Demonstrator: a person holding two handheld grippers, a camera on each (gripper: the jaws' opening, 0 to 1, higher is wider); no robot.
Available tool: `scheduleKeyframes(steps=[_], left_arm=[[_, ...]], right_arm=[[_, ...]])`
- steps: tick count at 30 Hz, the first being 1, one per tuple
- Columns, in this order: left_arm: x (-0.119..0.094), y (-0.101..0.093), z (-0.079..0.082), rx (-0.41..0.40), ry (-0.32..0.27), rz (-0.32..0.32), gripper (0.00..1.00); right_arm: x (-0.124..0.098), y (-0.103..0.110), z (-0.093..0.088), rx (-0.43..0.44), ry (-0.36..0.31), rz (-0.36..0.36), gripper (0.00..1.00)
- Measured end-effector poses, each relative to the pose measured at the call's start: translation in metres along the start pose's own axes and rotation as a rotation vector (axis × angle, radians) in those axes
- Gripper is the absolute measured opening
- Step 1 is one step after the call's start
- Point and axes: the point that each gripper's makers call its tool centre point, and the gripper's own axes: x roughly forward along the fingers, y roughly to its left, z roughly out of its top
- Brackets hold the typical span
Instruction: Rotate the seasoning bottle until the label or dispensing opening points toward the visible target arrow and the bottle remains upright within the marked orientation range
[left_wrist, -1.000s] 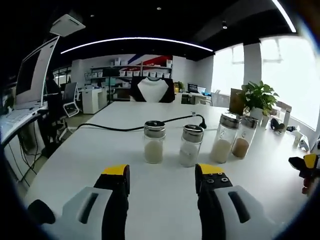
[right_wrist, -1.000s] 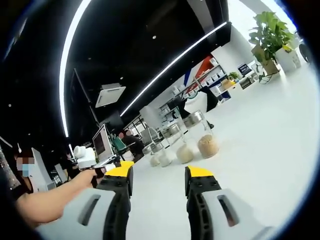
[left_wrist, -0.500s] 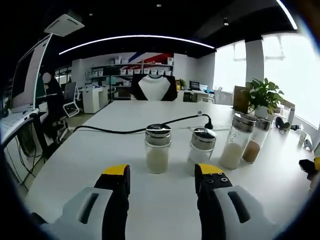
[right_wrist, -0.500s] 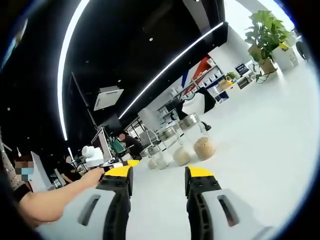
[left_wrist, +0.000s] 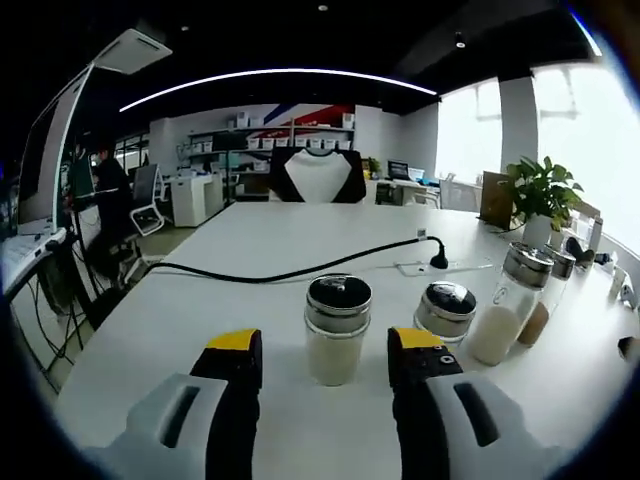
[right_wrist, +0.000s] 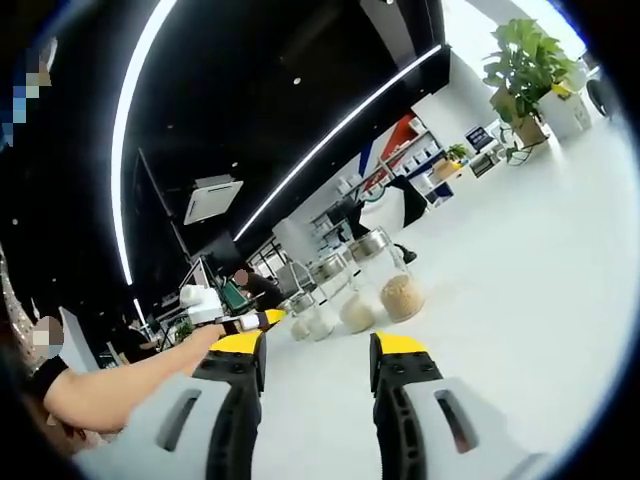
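Directly ahead, the left gripper (left_wrist: 325, 350) stood spread, its jaws flanking — not touching — the nearest seasoning bottle (left_wrist: 337, 329), upright on the white table (left_wrist: 250, 235). Approach step, seemingly; next, grip and twist. The right gripper (right_wrist: 317, 345) hung spread, empty.

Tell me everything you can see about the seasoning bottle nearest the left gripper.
The seasoning bottle is clear glass with a shiny metal cap, about half full of pale powder. It stands upright on the white table, just ahead of the open left gripper, centred between its jaws, untouched. No label or arrow is discernible.
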Motion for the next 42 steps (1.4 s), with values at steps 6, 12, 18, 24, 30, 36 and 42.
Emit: scheduleKeyframes(steps=[6, 12, 18, 24, 30, 36, 42], left_arm=[[0.011, -0.002, 0.006, -0.002, -0.005, -0.004, 0.52], [0.021, -0.005, 0.006, 0.000, -0.003, -0.005, 0.50], [0.030, -0.004, 0.009, 0.015, -0.003, 0.002, 0.43], [0.032, -0.009, 0.009, 0.028, -0.004, -0.003, 0.37], [0.031, -0.011, 0.008, 0.029, -0.003, -0.006, 0.34], [0.028, -0.011, 0.007, 0.032, -0.005, 0.001, 0.33], [0.019, -0.013, 0.006, 0.041, -0.001, -0.008, 0.33]], right_arm=[[0.001, 0.001, 0.000, 0.000, 0.000, 0.004, 0.39], [-0.001, -0.001, 0.000, -0.003, 0.002, -0.001, 0.39], [-0.008, -0.009, 0.004, 0.004, -0.011, -0.017, 0.39], [-0.013, -0.014, 0.006, 0.009, -0.020, -0.030, 0.39], [-0.014, -0.013, 0.008, 0.009, -0.023, -0.026, 0.39], [-0.017, -0.015, 0.010, 0.013, -0.027, -0.031, 0.39], [-0.018, -0.010, 0.016, 0.007, -0.035, -0.024, 0.39]])
